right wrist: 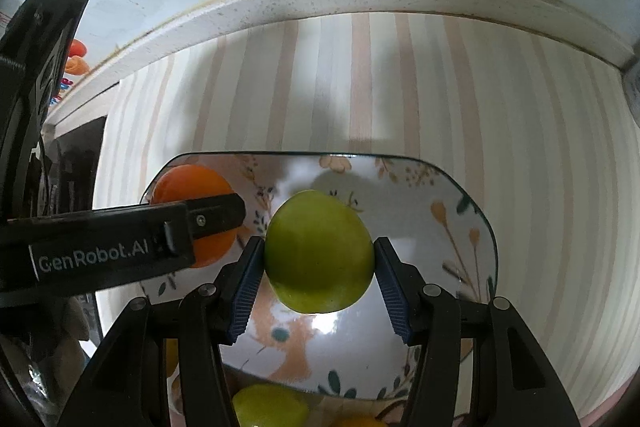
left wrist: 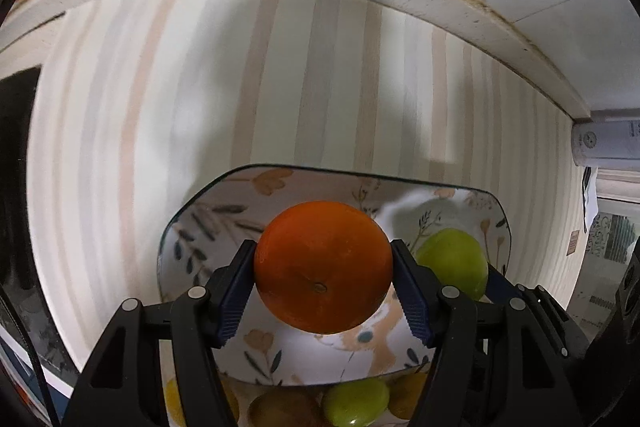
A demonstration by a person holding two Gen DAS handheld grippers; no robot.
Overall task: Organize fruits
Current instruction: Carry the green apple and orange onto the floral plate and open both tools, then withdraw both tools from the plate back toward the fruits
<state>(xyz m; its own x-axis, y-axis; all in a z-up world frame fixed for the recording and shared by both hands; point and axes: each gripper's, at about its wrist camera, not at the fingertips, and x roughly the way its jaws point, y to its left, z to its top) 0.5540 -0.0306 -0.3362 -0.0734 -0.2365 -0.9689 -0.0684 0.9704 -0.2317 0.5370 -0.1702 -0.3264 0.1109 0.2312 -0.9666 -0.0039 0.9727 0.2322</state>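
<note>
Striped cloth covers the table (left wrist: 280,75), where a floral plate (left wrist: 224,195) is set. An orange (left wrist: 324,267) is clamped above the plate by the left gripper (left wrist: 324,291), and beside it a green apple (right wrist: 320,251) is clamped by the right gripper (right wrist: 320,287).

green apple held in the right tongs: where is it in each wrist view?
Left wrist: green apple right of centre, behind the orange, over the floral plate.
Right wrist: dead centre, clamped between the right tongs.
Shared landmark: the floral plate, below both fruits in both views.
</note>
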